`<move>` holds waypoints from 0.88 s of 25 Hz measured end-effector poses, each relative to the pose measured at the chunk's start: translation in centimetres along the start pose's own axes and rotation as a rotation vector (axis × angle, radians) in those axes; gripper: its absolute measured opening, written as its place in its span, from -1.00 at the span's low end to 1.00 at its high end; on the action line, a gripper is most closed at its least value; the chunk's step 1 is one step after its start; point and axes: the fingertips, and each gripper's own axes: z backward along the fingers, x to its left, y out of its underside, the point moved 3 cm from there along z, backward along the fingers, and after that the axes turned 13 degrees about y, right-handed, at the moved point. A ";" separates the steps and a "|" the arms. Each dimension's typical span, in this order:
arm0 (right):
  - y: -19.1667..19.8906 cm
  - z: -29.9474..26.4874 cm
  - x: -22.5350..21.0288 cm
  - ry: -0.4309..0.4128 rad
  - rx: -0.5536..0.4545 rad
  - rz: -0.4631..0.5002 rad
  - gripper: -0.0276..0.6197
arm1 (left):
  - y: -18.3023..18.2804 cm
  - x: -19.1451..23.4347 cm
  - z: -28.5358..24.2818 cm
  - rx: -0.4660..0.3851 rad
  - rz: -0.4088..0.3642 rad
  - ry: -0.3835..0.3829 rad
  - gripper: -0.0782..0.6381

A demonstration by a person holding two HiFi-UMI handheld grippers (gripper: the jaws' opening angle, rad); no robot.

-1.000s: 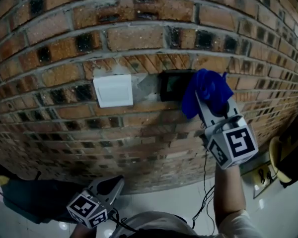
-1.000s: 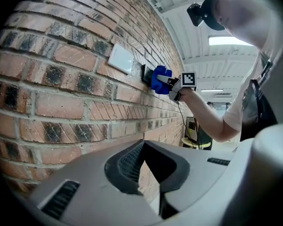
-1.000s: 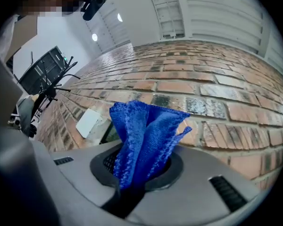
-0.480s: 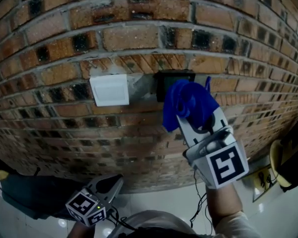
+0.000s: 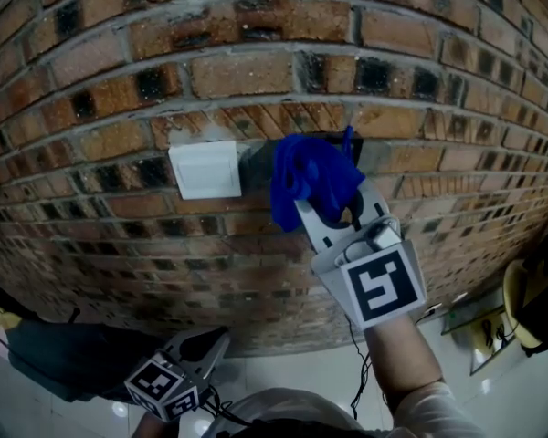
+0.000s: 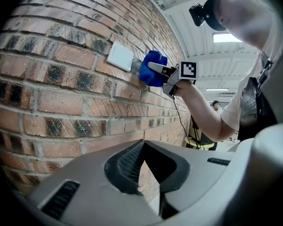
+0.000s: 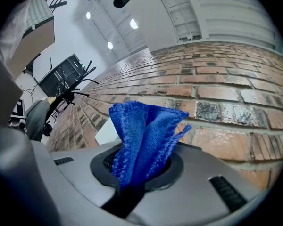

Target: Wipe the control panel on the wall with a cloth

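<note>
Right gripper view: right gripper fingers pinch the blue cloth; left gripper fingers together, empty.

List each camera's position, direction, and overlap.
Head view: on the head, facing the brick wall; shows right tongs holding blue cloth against the panel, forearm, left tongs below.
Left gripper view: on left tongs, looking up along the wall; shows own empty jaws, the person's arm.
Right gripper view: on right tongs, facing the wall; shows jaws clamping cloth.
All share cloth and white plate.
</note>
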 end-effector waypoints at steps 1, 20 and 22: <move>0.3 0.3 -0.8 0.019 0.007 0.005 -0.65 | 0.0 0.0 0.0 0.003 0.002 -0.002 -0.80; 0.4 4.6 -6.5 0.109 -0.010 0.049 -0.65 | -0.1 -1.1 -1.5 0.010 -0.008 0.023 -0.80; -0.8 3.7 -3.2 0.023 -0.037 0.060 -0.65 | 0.0 -1.1 -1.3 0.008 -0.004 0.016 -0.80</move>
